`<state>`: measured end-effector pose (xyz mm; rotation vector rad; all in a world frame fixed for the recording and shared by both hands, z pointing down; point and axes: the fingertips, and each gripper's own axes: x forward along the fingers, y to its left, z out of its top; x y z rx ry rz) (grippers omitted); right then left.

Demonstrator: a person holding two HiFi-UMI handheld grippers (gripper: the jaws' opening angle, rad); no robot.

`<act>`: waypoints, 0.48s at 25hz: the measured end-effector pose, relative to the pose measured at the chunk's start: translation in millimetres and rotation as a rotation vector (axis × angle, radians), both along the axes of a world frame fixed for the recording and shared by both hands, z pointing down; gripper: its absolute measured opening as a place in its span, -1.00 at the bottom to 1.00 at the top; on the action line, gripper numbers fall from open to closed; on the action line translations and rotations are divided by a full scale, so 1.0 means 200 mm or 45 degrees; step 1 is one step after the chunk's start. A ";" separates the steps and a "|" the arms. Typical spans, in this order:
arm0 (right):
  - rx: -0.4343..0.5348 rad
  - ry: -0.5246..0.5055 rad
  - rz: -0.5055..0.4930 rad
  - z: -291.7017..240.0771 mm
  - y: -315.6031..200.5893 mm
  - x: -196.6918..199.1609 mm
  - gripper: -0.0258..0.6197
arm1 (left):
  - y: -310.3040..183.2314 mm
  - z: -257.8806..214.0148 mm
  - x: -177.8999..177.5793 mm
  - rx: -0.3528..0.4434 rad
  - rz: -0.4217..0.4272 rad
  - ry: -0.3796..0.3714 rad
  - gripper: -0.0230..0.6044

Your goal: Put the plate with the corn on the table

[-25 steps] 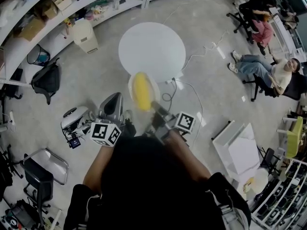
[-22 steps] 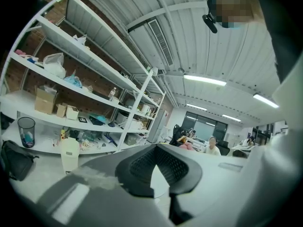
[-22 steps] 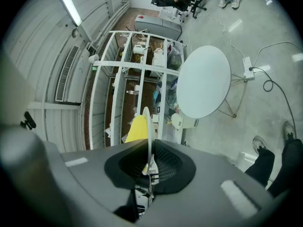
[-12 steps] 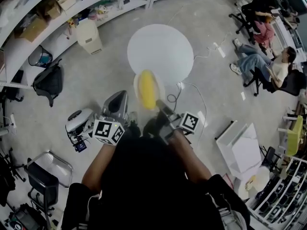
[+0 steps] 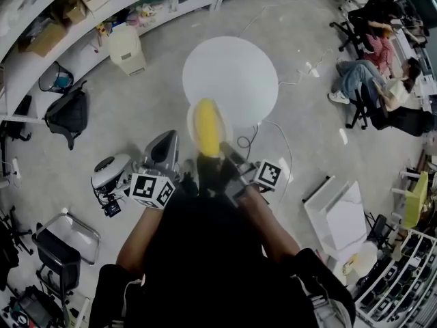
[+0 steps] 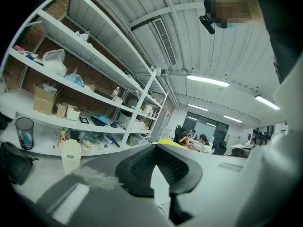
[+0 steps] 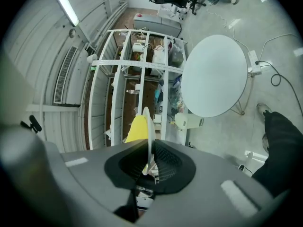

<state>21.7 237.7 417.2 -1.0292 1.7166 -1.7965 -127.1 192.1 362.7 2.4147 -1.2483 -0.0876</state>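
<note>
A white plate (image 5: pixel 205 130) bearing a yellow corn cob (image 5: pixel 207 127) hangs in the air just short of the round white table (image 5: pixel 231 70), its far edge overlapping the table's near rim in the head view. My right gripper (image 5: pixel 222 150) is shut on the plate's near rim. In the right gripper view the plate (image 7: pixel 148 126) stands edge-on between the black pads of the right gripper (image 7: pixel 149 151), with the corn (image 7: pixel 135 129) to its left and the table (image 7: pixel 215 77) ahead. My left gripper (image 5: pixel 165 142) is held beside the plate, left of it, shut and holding nothing (image 6: pixel 157 148).
Long shelves (image 5: pixel 82 19) with boxes run along the back left, with a white bin (image 5: pixel 127 48) and a black backpack (image 5: pixel 67 115) on the floor before them. A cable (image 5: pixel 276 135) trails by the table's foot. People sit on chairs (image 5: pixel 372 80) at the right. White boards (image 5: pixel 338 214) lie at lower right.
Both grippers and the plate with the corn have moved toward the round table; the plate's far edge now reaches the table's near rim in the head view. The grip looks unchanged.
</note>
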 end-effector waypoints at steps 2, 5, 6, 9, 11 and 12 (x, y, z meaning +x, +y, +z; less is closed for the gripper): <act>0.007 0.004 -0.013 -0.01 -0.03 0.02 -0.80 | -0.03 0.00 0.02 -0.001 -0.004 0.002 -0.91; 0.005 0.006 -0.024 0.00 -0.11 0.06 -0.80 | -0.10 0.00 0.06 0.002 -0.013 0.006 -0.91; -0.003 0.001 -0.024 0.00 -0.13 0.07 -0.80 | -0.12 0.00 0.08 0.002 -0.019 0.008 -0.91; -0.005 0.008 -0.044 0.02 -0.20 0.12 -0.80 | -0.19 0.00 0.12 0.004 -0.032 0.012 -0.91; 0.003 0.022 -0.068 0.02 -0.26 0.15 -0.80 | -0.24 -0.01 0.15 0.005 -0.040 0.006 -0.91; 0.007 0.026 -0.080 0.02 -0.29 0.16 -0.80 | -0.27 -0.01 0.17 0.004 -0.045 0.001 -0.91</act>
